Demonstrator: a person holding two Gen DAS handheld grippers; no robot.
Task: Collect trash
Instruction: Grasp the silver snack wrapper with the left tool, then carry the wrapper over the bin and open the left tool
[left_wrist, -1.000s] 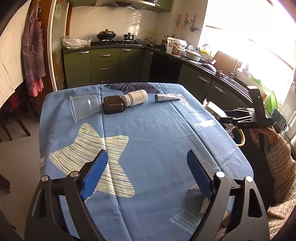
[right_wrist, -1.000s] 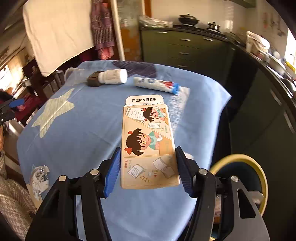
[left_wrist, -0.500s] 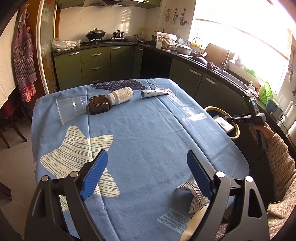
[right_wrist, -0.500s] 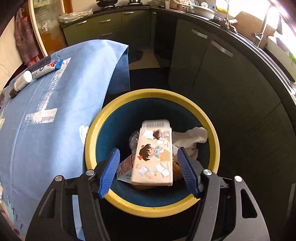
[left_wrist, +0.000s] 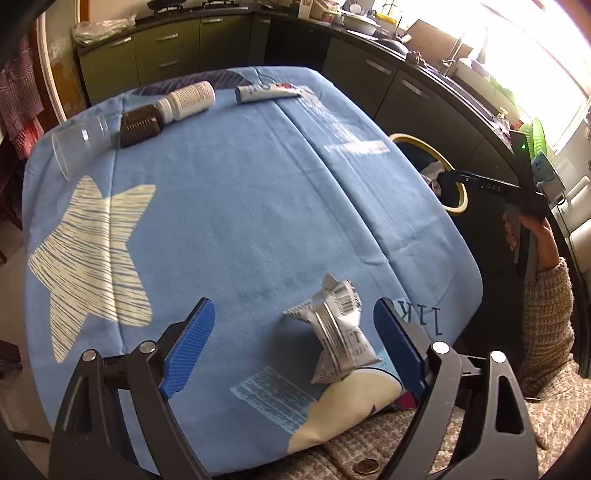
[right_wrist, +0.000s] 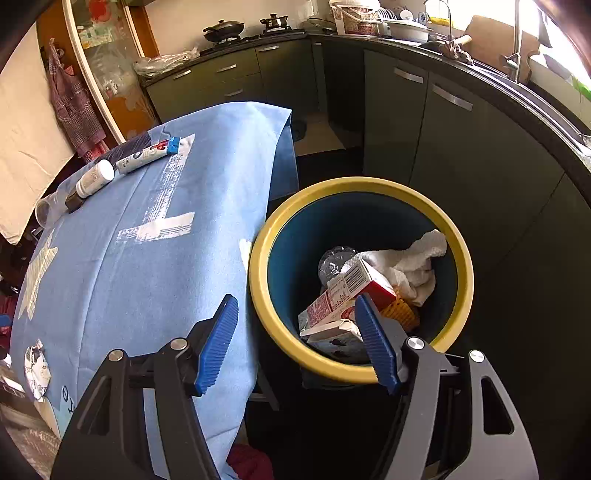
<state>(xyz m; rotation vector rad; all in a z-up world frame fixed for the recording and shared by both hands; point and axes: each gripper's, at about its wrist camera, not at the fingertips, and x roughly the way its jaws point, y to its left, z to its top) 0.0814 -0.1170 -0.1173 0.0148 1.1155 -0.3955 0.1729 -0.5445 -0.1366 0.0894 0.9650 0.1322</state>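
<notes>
A crumpled white wrapper (left_wrist: 334, 325) lies on the blue tablecloth (left_wrist: 229, 206) near the front edge, between the fingers of my open left gripper (left_wrist: 295, 343), closer to the right finger. It also shows in the right wrist view (right_wrist: 37, 369). My right gripper (right_wrist: 299, 343) is open and empty, held above the near rim of the yellow-rimmed blue trash bin (right_wrist: 280, 332) beside the table. The bin holds a cartoon-printed carton (right_wrist: 332, 336), a red-and-white box (right_wrist: 347, 291), white tissue (right_wrist: 410, 266) and clear plastic.
At the table's far end lie a clear plastic cup (left_wrist: 79, 142), a dark brown case (left_wrist: 140, 123), a white bottle (left_wrist: 188, 99) and a tube (left_wrist: 264, 92). Dark green kitchen cabinets (right_wrist: 424, 122) run behind the bin. The bin (left_wrist: 458, 192) stands off the table's right edge.
My right gripper let go of the cartoon carton, which now lies in the bin, then pulled back a little. My left gripper came down over the wrapper at the front edge.
</notes>
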